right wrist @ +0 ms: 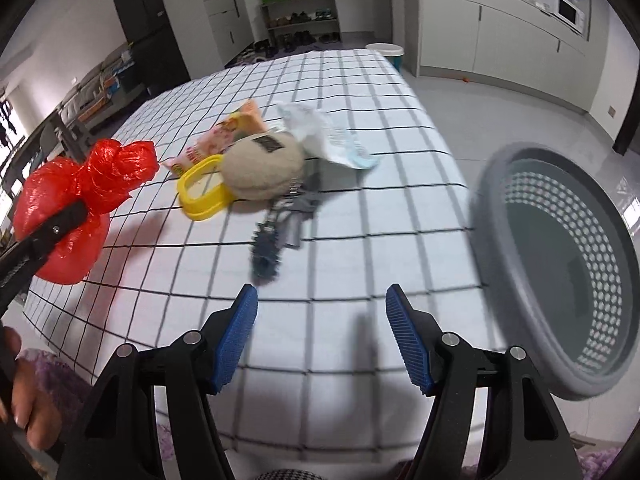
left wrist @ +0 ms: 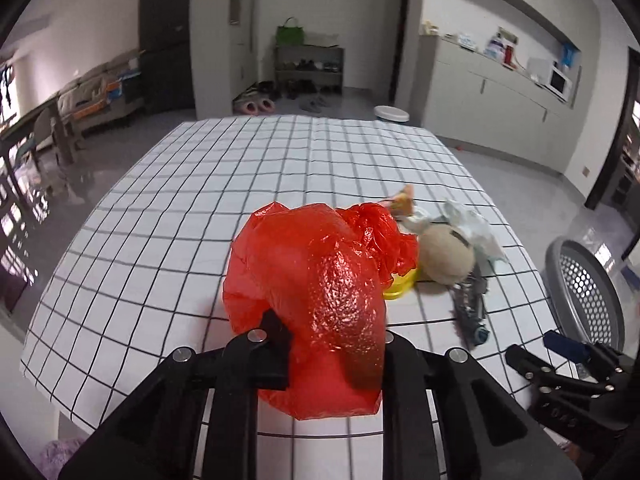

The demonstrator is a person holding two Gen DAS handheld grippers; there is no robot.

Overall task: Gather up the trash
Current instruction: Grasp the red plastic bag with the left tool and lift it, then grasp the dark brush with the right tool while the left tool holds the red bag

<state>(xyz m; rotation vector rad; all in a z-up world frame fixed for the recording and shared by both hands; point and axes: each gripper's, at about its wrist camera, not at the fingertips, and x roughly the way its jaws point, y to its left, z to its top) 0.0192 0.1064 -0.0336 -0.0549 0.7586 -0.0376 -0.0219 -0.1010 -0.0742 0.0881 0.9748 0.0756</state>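
Left tongs (left wrist: pixel 332 344) clamp the red bag (left wrist: pixel 320 280), which hides their tips; right tongs (right wrist: pixel 322 336) gape apart, the keys (right wrist: pixel 280 220) perhaps blurred.

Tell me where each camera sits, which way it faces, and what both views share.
Left wrist: on the left hand-held gripper, looking across the checked table; its jaws clamp the red bag.
Right wrist: on the right hand-held gripper, open, empty, facing table and grey basket; a hand shows.
Shared: bag, trash pile, basket.
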